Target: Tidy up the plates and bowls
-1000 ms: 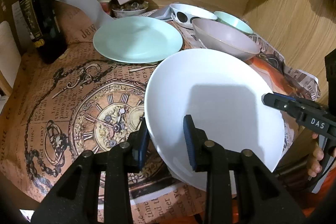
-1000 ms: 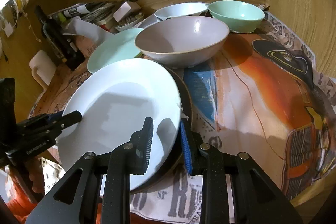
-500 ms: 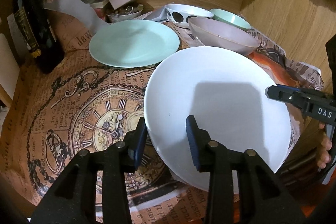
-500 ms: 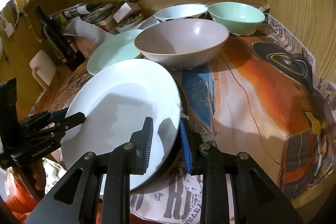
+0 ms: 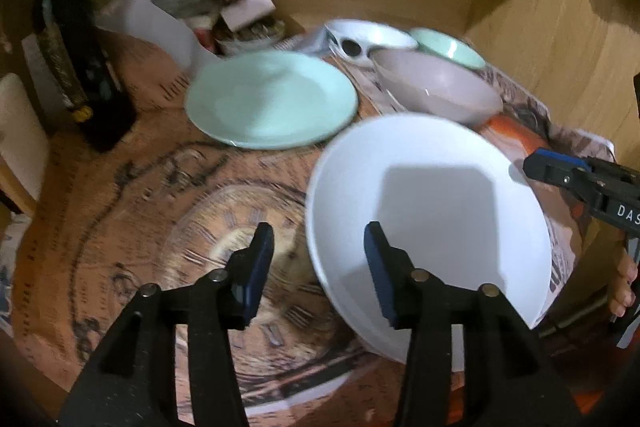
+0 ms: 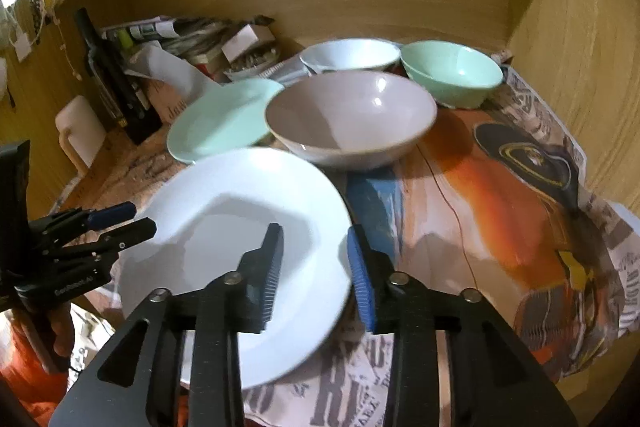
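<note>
A white plate (image 5: 432, 219) (image 6: 248, 251) lies at the near edge of the paper-covered table. My left gripper (image 5: 318, 267) straddles its left rim and its jaws are opening; the pads stand off the rim. My right gripper (image 6: 316, 263) straddles the plate's right rim, jaws also opening, pads apart from it. Each gripper shows in the other's view: the right gripper (image 5: 560, 175) and the left gripper (image 6: 120, 223). Behind the white plate sit a mint plate (image 5: 272, 99) (image 6: 220, 119), a grey bowl (image 5: 436, 87) (image 6: 352, 119), a white bowl (image 5: 368, 39) (image 6: 348, 53) and a mint bowl (image 5: 448, 47) (image 6: 452, 71).
A dark bottle (image 5: 80, 67) stands at the left. Papers and a small box (image 5: 248, 11) crowd the back left corner. Wooden walls (image 6: 580, 27) close the back and the right side. A white jug (image 6: 78, 131) stands off the table's left. A person's fingers (image 5: 624, 287) hold the right gripper.
Both grippers' jaws have spread wider around the white plate's rims. The left view has shifted a little, so the plate sits further right in it.
</note>
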`<state>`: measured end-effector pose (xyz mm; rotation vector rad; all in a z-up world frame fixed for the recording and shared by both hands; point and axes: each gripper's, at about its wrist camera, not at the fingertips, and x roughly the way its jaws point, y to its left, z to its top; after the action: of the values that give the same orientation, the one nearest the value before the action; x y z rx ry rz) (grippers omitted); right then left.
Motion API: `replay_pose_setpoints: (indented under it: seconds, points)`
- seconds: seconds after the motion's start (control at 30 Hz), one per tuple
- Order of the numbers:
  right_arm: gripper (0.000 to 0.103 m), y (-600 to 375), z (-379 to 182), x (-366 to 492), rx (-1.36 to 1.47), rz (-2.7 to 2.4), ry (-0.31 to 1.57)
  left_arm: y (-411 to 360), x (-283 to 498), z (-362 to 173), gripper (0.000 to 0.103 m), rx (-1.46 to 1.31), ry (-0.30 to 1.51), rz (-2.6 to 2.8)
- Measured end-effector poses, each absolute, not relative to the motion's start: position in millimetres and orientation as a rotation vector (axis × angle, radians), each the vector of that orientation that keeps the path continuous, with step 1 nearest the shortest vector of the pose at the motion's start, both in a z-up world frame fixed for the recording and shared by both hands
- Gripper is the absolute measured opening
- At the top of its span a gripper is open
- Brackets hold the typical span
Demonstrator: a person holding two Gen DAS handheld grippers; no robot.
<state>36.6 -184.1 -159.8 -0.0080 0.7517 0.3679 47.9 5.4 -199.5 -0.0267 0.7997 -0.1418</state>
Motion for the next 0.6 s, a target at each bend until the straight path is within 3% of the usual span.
replay_pose_setpoints:
  seconds: [0.2,0.37,0.5,0.6]
  points:
    - [0.042,-172.8,-135.3,46.7,0.007,0.405,0.691,27.7,42.5,-167.9,0.067,-0.034,0.671,-0.074]
    - [0.045,-157.0,-109.0,57.6,-0.013,0.438,0.618,47.9,45.0,-143.7,0.089,-0.044,0.569,-0.011]
    - [0.058,-137.7,-91.3,69.2,-0.058,0.449,0.563,63.7,54.4,-130.8,0.096,-0.063,0.517,0.039]
    - [0.059,-123.3,-82.9,82.1,-0.094,0.454,0.54,75.7,65.8,-127.1,0.098,-0.073,0.509,0.065]
